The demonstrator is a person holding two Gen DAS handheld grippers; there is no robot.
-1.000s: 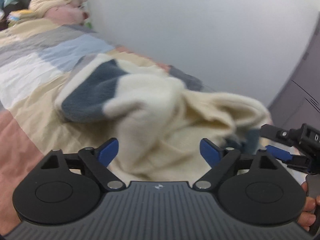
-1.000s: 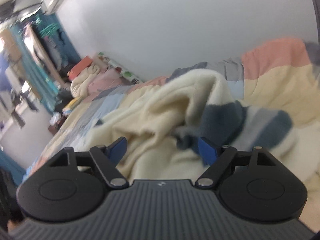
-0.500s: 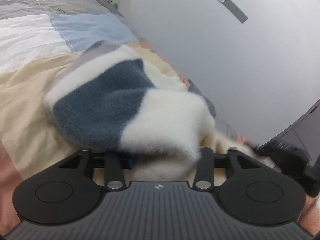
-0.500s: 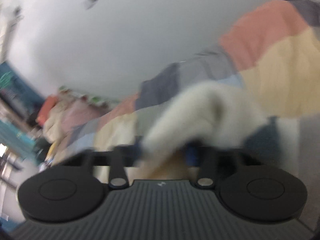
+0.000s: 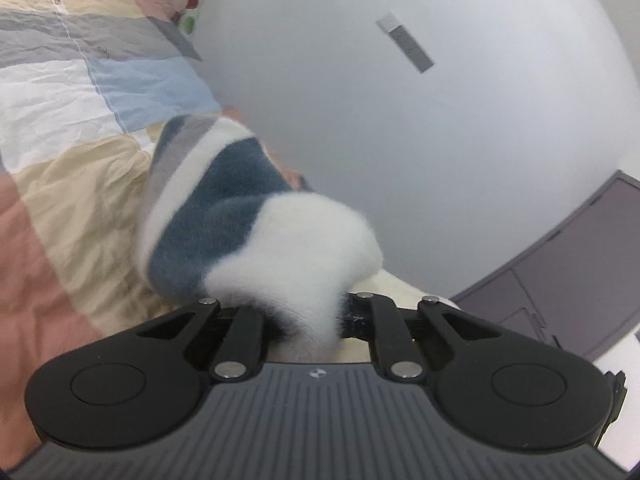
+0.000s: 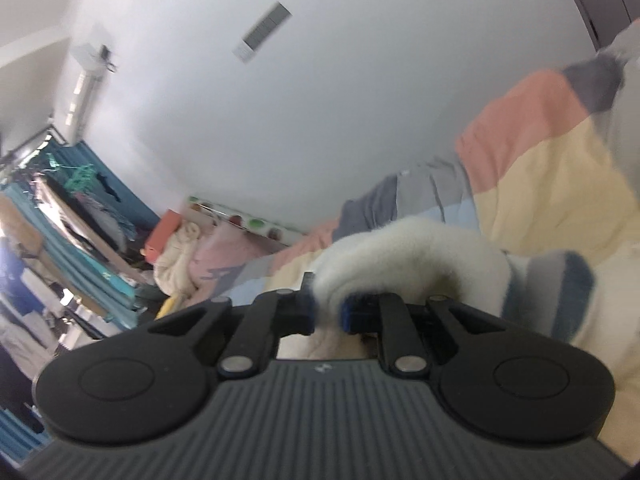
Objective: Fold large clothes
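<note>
Now, left tongs [image 5: 306,320] closing on fleece garment [image 5: 256,216], right tongs [image 6: 328,314] likewise.

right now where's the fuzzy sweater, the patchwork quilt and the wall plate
fuzzy sweater [image 5: 240,216], left wrist view, blue band of the bunched fabric
patchwork quilt [image 5: 72,92], left wrist view, bare white patch
wall plate [image 6: 262,32], right wrist view, middle of the grey plate

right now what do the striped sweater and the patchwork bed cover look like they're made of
Sweater: probably fleece or brushed knit; soft, matte, with a fuzzy halo along its edges. Bed cover: likely woven cotton; flat, matte, finely creased, with stitched seams between the colour blocks.
</note>
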